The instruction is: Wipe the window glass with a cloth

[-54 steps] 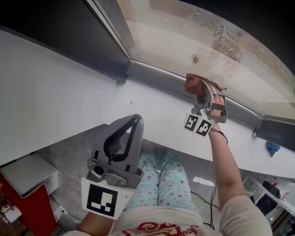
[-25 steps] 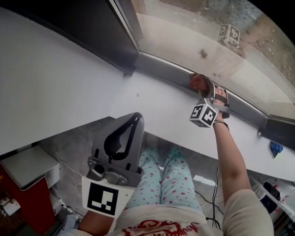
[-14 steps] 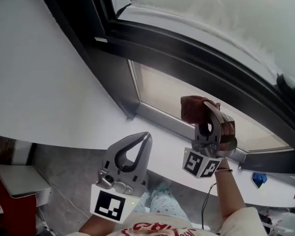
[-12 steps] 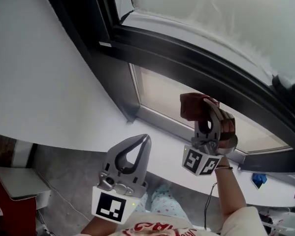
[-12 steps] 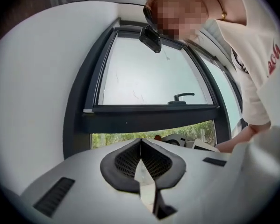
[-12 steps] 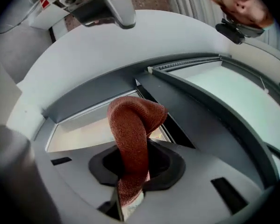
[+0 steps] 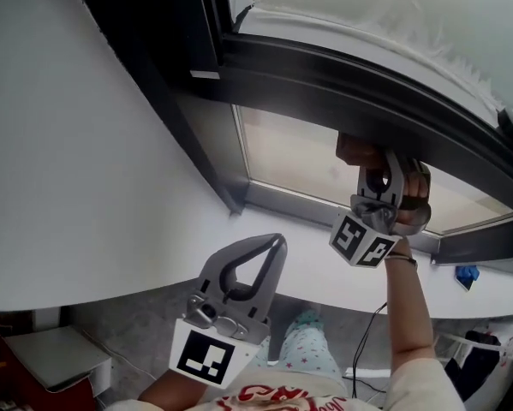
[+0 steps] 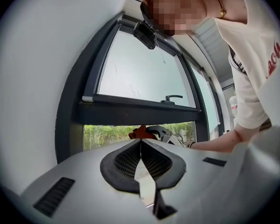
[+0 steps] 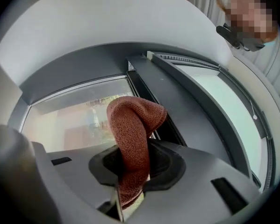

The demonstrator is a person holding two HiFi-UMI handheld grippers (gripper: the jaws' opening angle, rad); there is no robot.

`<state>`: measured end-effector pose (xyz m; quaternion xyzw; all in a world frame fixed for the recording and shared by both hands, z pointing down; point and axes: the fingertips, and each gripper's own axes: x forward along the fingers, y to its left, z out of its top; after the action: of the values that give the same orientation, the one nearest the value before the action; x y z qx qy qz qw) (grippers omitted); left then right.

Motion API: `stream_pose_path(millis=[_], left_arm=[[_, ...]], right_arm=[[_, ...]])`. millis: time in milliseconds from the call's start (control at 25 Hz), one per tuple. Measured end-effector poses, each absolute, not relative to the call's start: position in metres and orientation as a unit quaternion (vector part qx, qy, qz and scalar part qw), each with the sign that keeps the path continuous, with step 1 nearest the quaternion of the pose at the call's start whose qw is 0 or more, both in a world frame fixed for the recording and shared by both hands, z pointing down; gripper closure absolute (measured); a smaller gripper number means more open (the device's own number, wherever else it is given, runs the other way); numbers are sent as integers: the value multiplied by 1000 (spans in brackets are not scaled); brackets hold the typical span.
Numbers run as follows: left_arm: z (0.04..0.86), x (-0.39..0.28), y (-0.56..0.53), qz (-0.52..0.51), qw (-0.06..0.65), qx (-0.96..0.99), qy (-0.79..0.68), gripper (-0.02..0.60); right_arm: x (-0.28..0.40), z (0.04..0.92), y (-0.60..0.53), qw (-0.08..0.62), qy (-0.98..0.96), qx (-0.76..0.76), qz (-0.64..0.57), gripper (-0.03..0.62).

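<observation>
Here, a rust-red knitted cloth (image 9: 132,125) sits clamped in the right gripper's (image 7: 372,157) jaws, close to the lower window glass (image 7: 290,152), just beneath the dark frame crossbar (image 7: 342,75). The left gripper (image 7: 271,245) hangs lower, jaws together, empty.

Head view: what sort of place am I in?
Probably an indoor room: dark window frame, white sill under the glass pane, greenery outside. Right gripper grips the cloth.

The rust-red woven cloth (image 9: 136,122), folded into a hump, stands pinched between the right gripper's (image 9: 132,157) jaws. It is up at the top edge of the clear lower window glass (image 7: 282,152).
</observation>
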<state>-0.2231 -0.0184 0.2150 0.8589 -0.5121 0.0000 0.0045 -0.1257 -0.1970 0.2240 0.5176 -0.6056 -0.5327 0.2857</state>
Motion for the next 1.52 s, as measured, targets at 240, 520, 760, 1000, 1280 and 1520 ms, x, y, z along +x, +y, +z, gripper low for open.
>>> stream_pose_path(millis=[240, 520, 760, 1000, 1280, 1520], left_arm=[[229, -239, -19, -8, 26, 866, -500, 560], [274, -235, -25, 19, 55, 864, -501, 560], [289, -244, -27, 27, 66, 847, -528, 560], [299, -246, -27, 37, 73, 838, -539, 560], [310, -252, -25, 48, 81, 832, -546, 560], [323, -254, -28, 51, 89, 826, -554, 560]], right_arm=[[-137, 253, -206, 304, -599, 510, -537, 500], [-132, 339, -211, 336, -633, 472, -513, 500], [-130, 388, -208, 341, -651, 451, -507, 500], [-135, 435, -206, 356, -678, 434, -474, 500], [-140, 497, -205, 386, -693, 405, -454, 500], [-137, 521, -208, 376, -691, 422, -450, 499]])
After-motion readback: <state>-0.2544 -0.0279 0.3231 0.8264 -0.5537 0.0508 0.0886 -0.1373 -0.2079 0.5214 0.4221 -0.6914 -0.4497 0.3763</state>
